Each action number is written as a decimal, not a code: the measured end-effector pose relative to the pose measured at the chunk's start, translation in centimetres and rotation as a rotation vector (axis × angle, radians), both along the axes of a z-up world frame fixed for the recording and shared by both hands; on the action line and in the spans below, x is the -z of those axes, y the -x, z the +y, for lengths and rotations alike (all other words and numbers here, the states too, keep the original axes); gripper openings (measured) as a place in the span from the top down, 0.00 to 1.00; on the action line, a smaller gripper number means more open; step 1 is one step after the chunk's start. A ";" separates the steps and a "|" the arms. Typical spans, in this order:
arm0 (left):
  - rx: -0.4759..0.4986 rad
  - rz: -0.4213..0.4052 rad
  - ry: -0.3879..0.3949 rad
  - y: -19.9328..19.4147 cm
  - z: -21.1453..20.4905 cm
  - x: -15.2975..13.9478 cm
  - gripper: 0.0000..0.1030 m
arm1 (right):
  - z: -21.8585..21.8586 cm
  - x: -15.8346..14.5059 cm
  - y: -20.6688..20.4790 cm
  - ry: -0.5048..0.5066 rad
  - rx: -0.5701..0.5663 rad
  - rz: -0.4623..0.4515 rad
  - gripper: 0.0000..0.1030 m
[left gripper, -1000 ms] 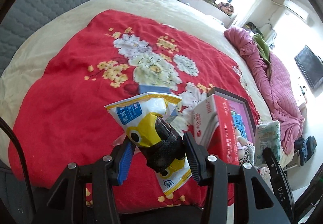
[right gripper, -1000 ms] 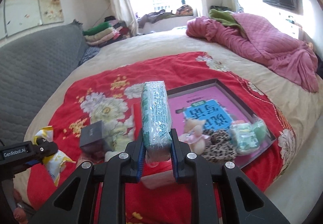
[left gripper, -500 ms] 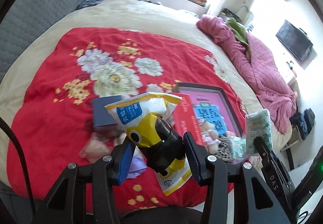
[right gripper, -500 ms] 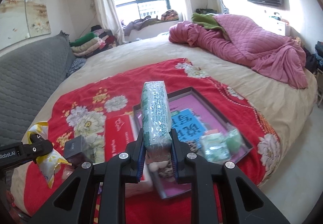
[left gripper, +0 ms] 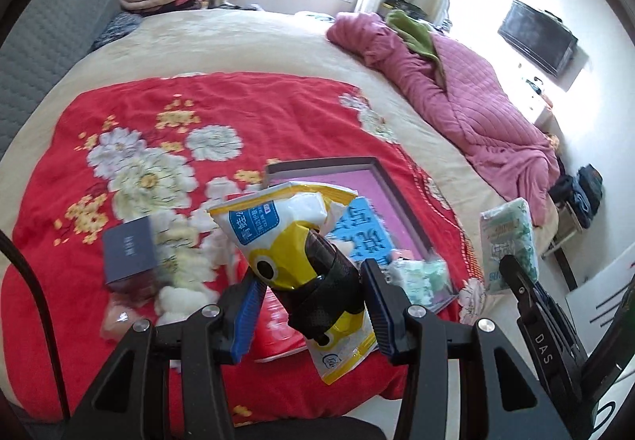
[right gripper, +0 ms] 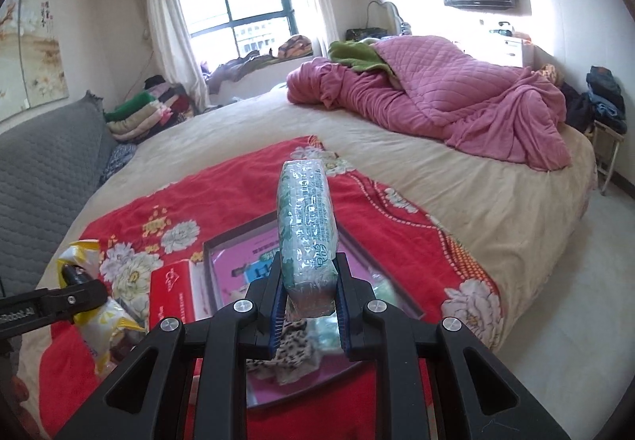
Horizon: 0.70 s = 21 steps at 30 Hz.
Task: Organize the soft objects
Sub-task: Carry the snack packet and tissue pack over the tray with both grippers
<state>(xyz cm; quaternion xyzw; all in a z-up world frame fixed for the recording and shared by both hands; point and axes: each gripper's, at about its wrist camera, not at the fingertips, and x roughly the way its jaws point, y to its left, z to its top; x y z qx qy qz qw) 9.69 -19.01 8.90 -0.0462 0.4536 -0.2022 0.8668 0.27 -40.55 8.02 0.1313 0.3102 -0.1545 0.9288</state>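
Observation:
My left gripper [left gripper: 309, 307] is shut on a yellow and white snack bag [left gripper: 293, 237] and holds it above the red floral blanket [left gripper: 222, 110]. My right gripper [right gripper: 308, 305] is shut on a green tissue pack [right gripper: 306, 213], held upright over the dark-framed tray [right gripper: 238, 237]; the pack also shows in the left wrist view [left gripper: 506, 237]. The tray [left gripper: 321, 164] has a pink and blue bottom and holds a leopard-print item [right gripper: 295, 350] and small green packs [left gripper: 420, 273]. The left gripper with the snack bag [right gripper: 95, 325] shows at the left of the right wrist view.
A red box [right gripper: 172, 293] lies left of the tray. A dark grey box [left gripper: 129, 249], white fluffy bits [left gripper: 178, 281] and a pink item [left gripper: 117, 319] lie on the blanket. A pink quilt [right gripper: 456, 94] is heaped on the far side. A grey headboard [right gripper: 35, 170] stands left.
Both grippers have risen and tilted up with their loads; the bed looks farther away and more of the room shows. Both grips are unchanged.

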 end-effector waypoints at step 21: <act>0.195 0.066 -0.061 -2.2 -10.0 3.8 0.53 | -2.5 1.0 -1.3 -0.086 -0.090 -0.003 0.79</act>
